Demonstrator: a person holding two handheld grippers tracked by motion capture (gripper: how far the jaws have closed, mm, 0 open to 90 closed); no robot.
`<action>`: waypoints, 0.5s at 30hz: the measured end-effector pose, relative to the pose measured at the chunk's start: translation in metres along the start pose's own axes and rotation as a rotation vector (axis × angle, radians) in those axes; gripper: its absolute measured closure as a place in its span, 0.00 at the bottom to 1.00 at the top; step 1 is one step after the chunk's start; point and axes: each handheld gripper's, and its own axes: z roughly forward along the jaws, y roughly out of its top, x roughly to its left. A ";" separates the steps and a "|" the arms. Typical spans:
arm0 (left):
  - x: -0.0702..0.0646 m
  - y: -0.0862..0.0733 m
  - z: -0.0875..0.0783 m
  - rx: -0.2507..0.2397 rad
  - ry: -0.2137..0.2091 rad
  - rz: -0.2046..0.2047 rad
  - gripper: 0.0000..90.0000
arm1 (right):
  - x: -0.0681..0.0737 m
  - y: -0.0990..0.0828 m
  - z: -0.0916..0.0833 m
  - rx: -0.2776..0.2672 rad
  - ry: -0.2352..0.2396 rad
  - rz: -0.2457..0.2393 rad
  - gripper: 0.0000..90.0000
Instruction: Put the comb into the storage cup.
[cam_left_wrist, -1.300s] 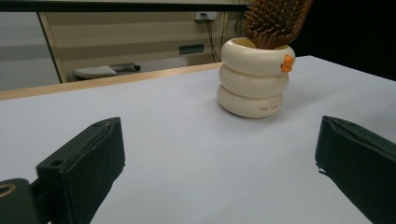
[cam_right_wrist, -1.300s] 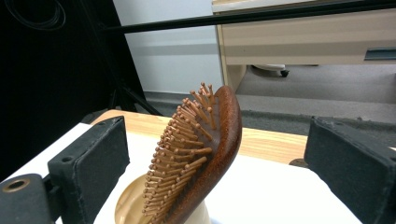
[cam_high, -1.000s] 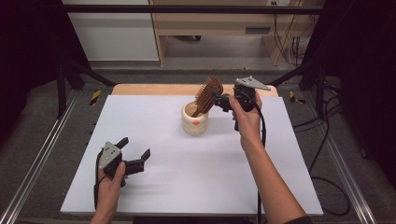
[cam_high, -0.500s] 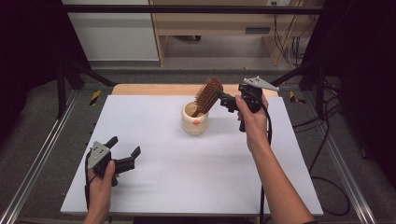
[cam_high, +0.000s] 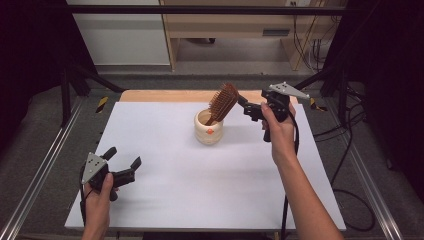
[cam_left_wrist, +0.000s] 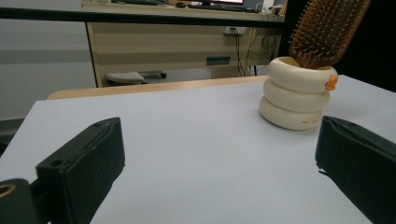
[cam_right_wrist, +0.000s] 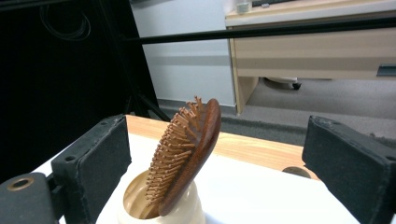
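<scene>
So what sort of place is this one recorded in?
Likely a lab or office workroom: a white-topped table in a metal frame, a wooden desk behind, and loose cables on the floor.

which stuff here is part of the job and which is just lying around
In the job:
- wooden hairbrush, leaning head-up in the holder
- cream ringed holder with a small orange mark
- right gripper, open beside the brush head
- left gripper, open near the table's front left

Just there:
- white table
- desk beyond the table
- cables on the floor
</scene>
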 end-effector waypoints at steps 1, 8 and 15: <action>0.000 0.000 0.000 0.001 -0.001 0.004 0.02 | -0.001 0.001 -0.003 -0.006 -0.001 -0.004 0.08; -0.006 0.001 -0.005 -0.010 -0.029 0.004 0.01 | -0.007 0.002 -0.017 -0.033 -0.002 -0.038 0.05; -0.007 -0.001 -0.019 -0.005 -0.032 0.010 0.02 | -0.017 -0.004 -0.031 -0.055 -0.024 -0.064 0.04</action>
